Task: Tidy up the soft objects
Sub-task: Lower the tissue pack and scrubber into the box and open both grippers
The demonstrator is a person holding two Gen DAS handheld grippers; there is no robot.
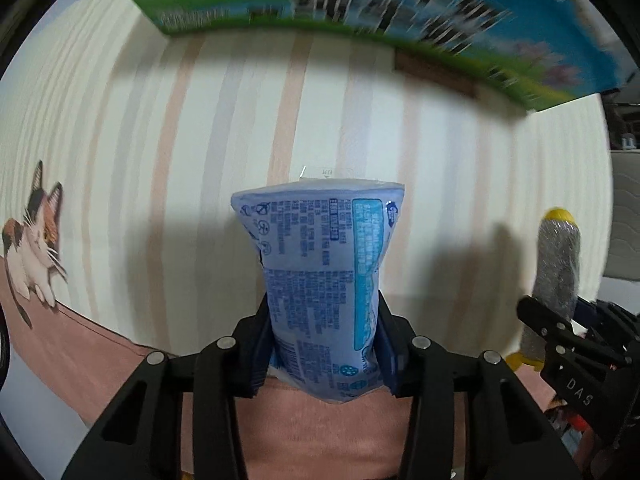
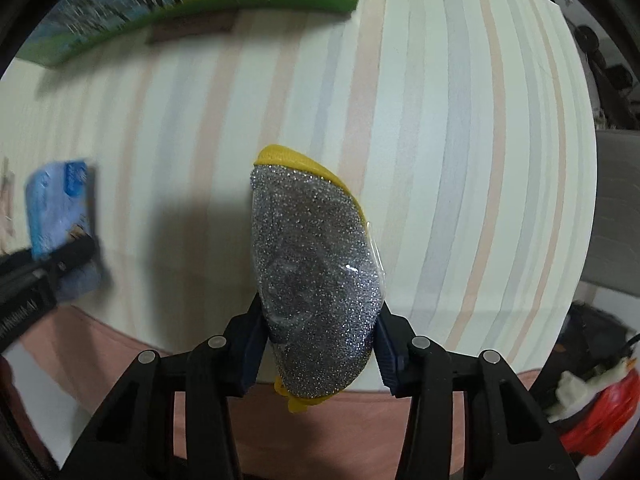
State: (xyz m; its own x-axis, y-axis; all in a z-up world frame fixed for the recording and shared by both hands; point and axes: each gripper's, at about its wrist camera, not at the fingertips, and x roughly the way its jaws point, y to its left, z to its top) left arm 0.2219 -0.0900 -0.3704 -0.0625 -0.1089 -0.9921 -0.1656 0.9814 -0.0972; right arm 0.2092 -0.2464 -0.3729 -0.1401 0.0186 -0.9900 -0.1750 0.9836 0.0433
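Left gripper clamps a pale blue printed soft plastic pouch; right gripper clamps a glittery silver scouring sponge with yellow backing.
Both stand lengthwise away from the fingers, above the striped tablecloth.

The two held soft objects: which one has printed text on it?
The blue tissue pack in the left gripper carries the printed text. The silver glitter sponge with yellow backing in the right gripper shows none.

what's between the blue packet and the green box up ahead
Nothing: only bare striped cloth lies between the blue packet in the left tool and the green box, seen in the left wrist view.
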